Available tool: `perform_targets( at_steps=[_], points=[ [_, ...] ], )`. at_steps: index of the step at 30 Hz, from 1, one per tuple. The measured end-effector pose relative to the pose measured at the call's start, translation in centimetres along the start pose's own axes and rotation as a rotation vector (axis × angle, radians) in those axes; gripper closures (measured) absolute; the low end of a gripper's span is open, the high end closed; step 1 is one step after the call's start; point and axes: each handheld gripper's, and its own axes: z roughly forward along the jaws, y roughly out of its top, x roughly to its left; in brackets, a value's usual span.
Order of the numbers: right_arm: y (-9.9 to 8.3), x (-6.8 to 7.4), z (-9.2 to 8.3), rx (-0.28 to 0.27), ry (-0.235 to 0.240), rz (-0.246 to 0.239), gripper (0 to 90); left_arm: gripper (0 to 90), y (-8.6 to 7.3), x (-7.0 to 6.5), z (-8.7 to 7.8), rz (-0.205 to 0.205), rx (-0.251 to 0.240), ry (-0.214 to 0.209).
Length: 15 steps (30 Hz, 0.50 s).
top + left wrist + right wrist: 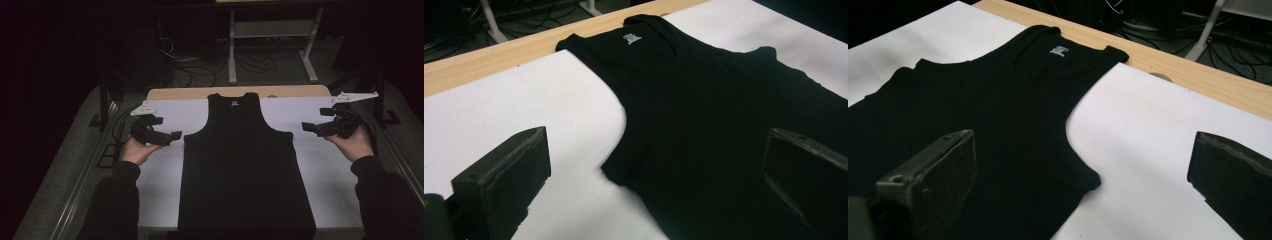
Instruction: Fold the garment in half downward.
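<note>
Black tank top (244,170) flat on tabletop centre, soft, light, limp. Left gripper (172,136), right gripper (306,127) jaws spread, empty. Best grip: armhole edges.

From my high view the tank top (245,170) runs off the bottom edge, so I can't see its hem. The white neck label (629,38) is too small to read. Both gripper views crop my tongs: the left tongs (654,175) and right tongs (1083,185) lose their jaw bases at the frame edges.
</note>
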Motion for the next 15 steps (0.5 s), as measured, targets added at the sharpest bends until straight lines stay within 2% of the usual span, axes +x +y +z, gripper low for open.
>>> perform_targets(
  at_steps=[3, 10, 15],
  points=[
    [0.5, -0.2, 0.1, 0.002, 0.0, 0.004, 0.0, 0.0, 0.2, 0.2, 0.5, 0.0, 0.018, 0.001],
    [0.8, -0.8, 0.4, 0.004, -0.001, 0.012, 0.0, 0.0, 0.3, 0.7, 1.4, -0.017, 0.026, -0.003],
    [0.7, -1.4, 1.0, 0.014, 0.0, 0.029, 0.0, 0.0, 0.0, 1.4, 2.2, -0.045, 0.036, 0.005]
  ],
)
